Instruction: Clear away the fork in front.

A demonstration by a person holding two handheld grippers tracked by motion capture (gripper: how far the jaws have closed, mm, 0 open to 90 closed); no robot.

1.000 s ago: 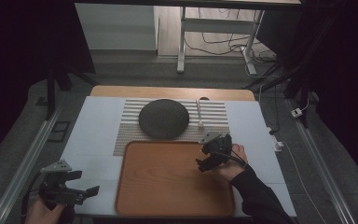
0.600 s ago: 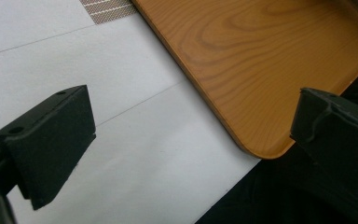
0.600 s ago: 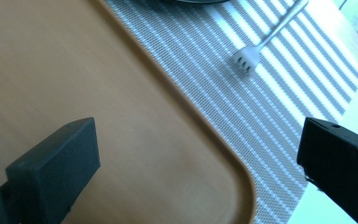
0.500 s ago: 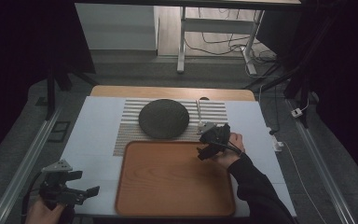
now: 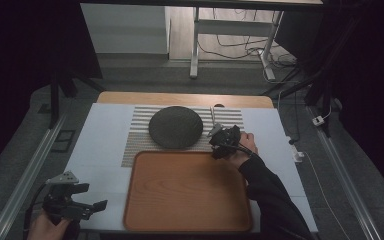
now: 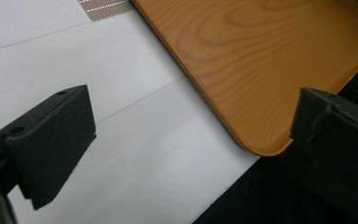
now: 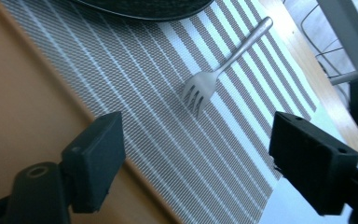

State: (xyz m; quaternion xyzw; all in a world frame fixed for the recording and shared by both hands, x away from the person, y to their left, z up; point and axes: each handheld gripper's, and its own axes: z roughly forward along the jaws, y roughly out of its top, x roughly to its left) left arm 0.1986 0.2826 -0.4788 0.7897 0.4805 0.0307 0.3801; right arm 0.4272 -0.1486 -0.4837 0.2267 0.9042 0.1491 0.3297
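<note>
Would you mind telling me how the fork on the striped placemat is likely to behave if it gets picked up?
The fork looks like thin metal, so probably stiff and light. It lies flat on the woven placemat, so getting jaws under it may be awkward. Its smooth handle might slip.

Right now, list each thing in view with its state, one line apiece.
Wooden tray: empty, flat on the table.
Dark plate: empty, on the striped placemat.
Fork: lying flat on the placemat beside the plate, untouched.
Left gripper: open, holding nothing, near the tray's corner.
Right gripper: open, holding nothing, pointed at the fork.
</note>
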